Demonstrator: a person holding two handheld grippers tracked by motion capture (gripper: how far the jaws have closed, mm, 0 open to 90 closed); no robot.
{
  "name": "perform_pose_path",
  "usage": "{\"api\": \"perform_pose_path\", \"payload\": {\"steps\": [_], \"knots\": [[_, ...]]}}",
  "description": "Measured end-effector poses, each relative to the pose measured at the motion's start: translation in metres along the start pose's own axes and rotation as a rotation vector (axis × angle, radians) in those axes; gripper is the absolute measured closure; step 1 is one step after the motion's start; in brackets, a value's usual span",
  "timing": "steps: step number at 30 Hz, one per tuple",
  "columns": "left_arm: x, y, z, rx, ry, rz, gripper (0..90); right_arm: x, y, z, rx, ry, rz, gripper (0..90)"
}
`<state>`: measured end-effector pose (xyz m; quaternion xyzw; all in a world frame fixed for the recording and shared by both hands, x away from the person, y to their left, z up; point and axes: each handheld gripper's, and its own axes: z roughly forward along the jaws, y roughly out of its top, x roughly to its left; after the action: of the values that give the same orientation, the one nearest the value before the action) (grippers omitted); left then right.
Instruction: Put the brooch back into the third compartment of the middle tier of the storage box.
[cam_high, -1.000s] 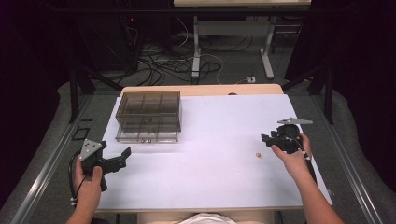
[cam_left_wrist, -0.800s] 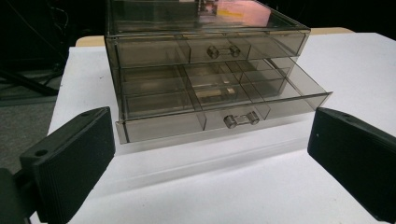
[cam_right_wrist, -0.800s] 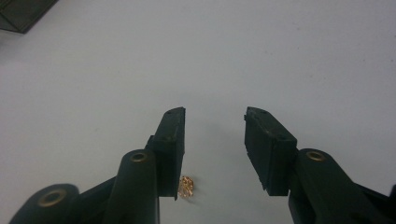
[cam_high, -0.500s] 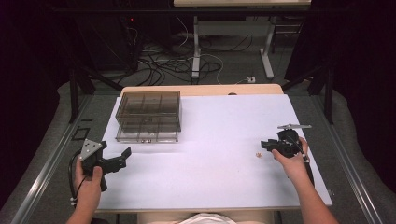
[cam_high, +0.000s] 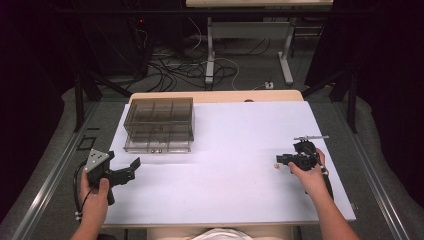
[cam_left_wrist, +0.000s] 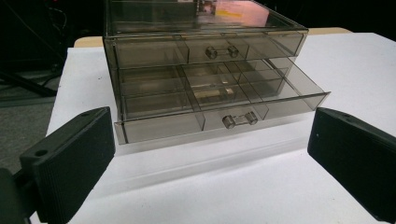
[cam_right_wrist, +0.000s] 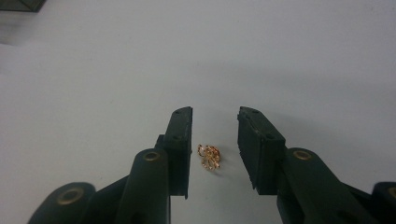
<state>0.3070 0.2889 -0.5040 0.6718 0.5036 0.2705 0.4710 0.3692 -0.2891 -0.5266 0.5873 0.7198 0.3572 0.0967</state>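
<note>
A small tangle of gold-coloured rings or chain (cam_right_wrist: 210, 157) lies on the white table, between the jaws of my right gripper (cam_right_wrist: 215, 122), which stands open around it without touching it. In the high view the same gold piece (cam_high: 276, 167) sits just left of the right gripper (cam_high: 281, 159). A smoky clear drawer box (cam_high: 159, 124) stands at the back left; its lower drawer (cam_left_wrist: 219, 108) is pulled out, with empty compartments. My left gripper (cam_high: 134, 167) is wide open, facing the box (cam_left_wrist: 196, 70) from a short way off, holding nothing.
The white table top (cam_high: 230, 140) spreads between the two grippers. Beyond the table's far edge lie cables on the floor (cam_high: 190, 60) and desk legs (cam_high: 286, 55). Dark frame rails (cam_high: 50, 180) run along both sides.
My right gripper has dropped lower and edged left toward the gold piece, now straddling it. The left gripper and the drawer box have stayed put.
</note>
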Motion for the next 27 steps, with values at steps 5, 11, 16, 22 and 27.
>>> {"api": "perform_pose_path", "payload": {"steps": [5,11,16,22,27], "knots": [[0.000,0.000,0.000,0.002,0.000,0.000,0.6,0.001,-0.001,0.003,0.022,-0.004,0.000,69.4],[0.000,0.000,0.000,0.003,-0.001,-0.001,0.6,0.000,-0.002,0.006,0.037,-0.003,0.003,72.6],[0.000,0.000,0.000,0.004,-0.001,0.000,0.6,0.000,-0.003,0.008,0.047,0.000,0.005,73.8],[0.001,0.000,0.001,0.002,0.001,-0.003,0.6,0.000,-0.003,0.011,0.058,0.007,0.003,75.7],[0.001,0.000,0.001,0.001,0.000,-0.007,0.7,0.001,-0.003,0.013,0.071,0.011,0.003,76.5]]}}
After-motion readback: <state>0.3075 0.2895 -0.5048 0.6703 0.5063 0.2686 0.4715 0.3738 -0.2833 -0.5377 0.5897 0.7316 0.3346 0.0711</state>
